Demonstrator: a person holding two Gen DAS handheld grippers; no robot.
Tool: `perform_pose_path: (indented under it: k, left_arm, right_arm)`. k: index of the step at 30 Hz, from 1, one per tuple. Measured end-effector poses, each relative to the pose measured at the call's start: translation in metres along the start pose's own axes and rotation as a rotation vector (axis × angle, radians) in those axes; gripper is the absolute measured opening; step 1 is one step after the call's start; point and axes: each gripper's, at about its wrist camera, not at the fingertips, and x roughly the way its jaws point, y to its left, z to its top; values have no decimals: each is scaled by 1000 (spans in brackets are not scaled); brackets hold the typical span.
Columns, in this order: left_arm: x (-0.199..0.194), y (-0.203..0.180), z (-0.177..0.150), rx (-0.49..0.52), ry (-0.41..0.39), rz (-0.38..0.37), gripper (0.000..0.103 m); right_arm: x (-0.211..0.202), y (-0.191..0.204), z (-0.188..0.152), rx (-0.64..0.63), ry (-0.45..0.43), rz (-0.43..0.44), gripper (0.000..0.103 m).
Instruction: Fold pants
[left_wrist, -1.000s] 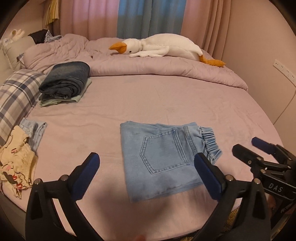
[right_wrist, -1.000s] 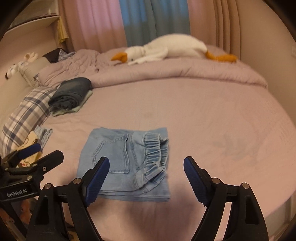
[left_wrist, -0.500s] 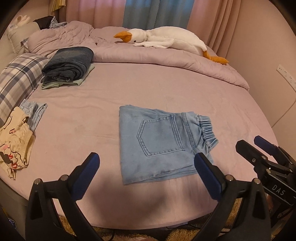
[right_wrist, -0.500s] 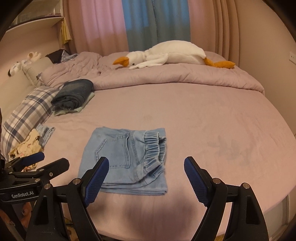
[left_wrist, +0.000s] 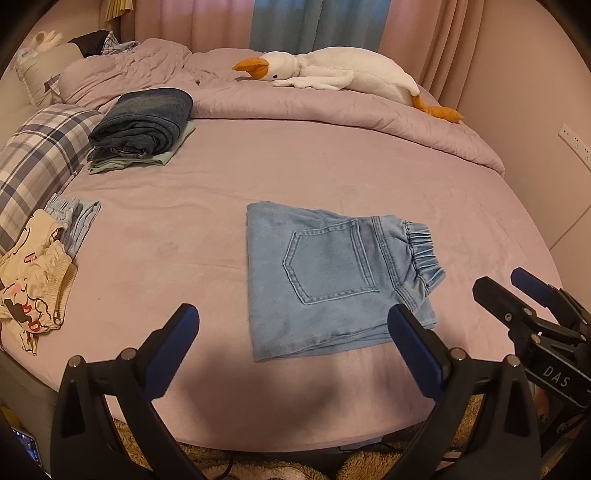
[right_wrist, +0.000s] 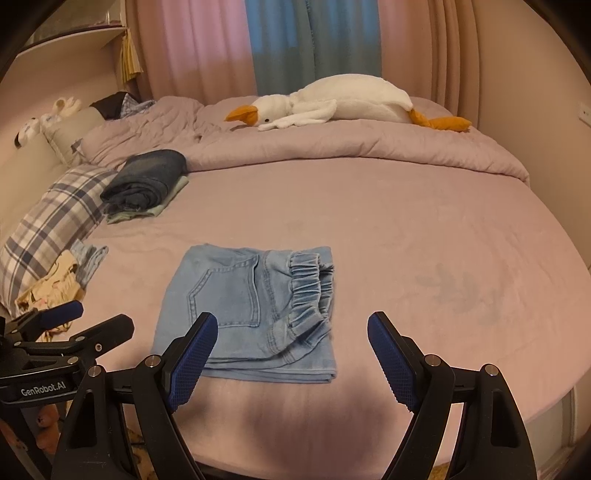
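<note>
The bed (left_wrist: 332, 170) carries the light-blue pants (left_wrist: 332, 273) near its front edge, folded into a compact rectangle with pocket up, well apart from the dark folded stack (left_wrist: 142, 127) beside the plaid pillow (left_wrist: 37, 155). Folding appears complete. Left tool (left_wrist: 293, 341) and right tool (right_wrist: 291, 349) hover before the pants, both wide and empty; the next move is likely transfer to the stack, requiring both tools to pinch opposite edges.
</note>
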Motion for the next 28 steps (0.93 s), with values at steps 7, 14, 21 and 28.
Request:
perform_pose_path:
  k: [7,14,21,28]
  left_arm:
    - [2,2,0,2,3,-4,102]
    - [6,3,-1,-1,20,3,102]
    - [7,4,-1,-1,20,-1,102]
    - [7,4,-1,2,15,-24,102]
  right_arm:
    - [3,-1,-1,7,14,-7,84]
    - [6,-3,-2,11,25,-9,84]
    - [8,-3,-3,12,35,-11,84]
    - [9,-3,-4,12,39,-12,84]
